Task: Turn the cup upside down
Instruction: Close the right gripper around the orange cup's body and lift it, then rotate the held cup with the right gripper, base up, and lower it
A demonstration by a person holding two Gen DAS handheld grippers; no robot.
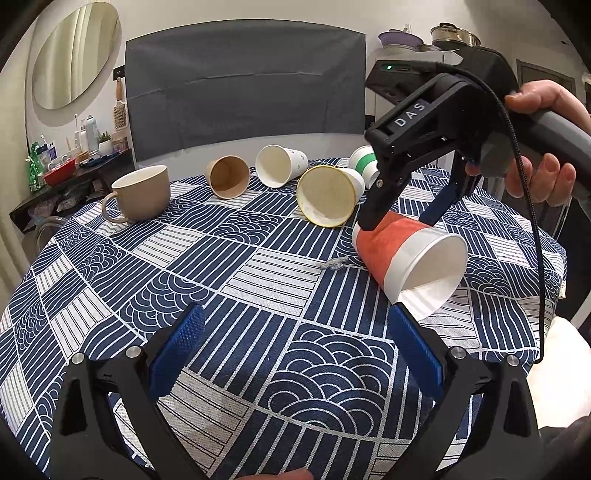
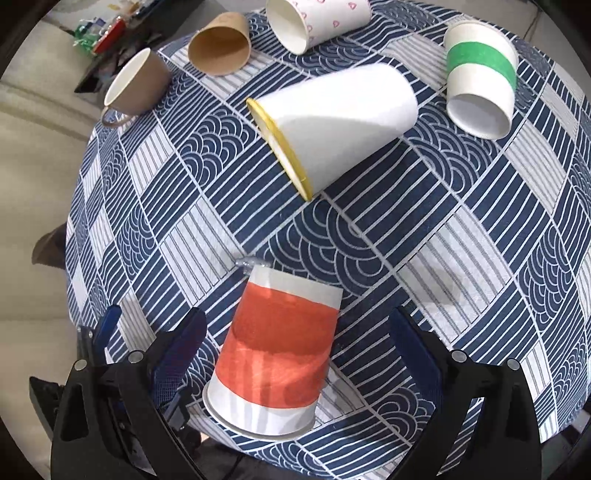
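Patterned table (image 2: pixel 424 240): orange-banded cup (image 2: pixel 273 350) lies on its side between the open right hand-held gripper (image 2: pixel 295 347) fingers, base pointing away; left hand-held gripper (image 1: pixel 295 354) open, farther off.

1. I see both feeds evenly bright under soft indoor light, with no harsh glare.
2. Shadows on the tabletop (image 1: pixel 258 266) stay faint and short.
3. Fisheye bending curves every edge, and dark vignettes fill the corners.
4. Focus holds sharp centrally.

Home, oval mirror (image 1: pixel 75 55), toiletries shelf (image 1: pixel 70 162), pots (image 1: pixel 453 34)
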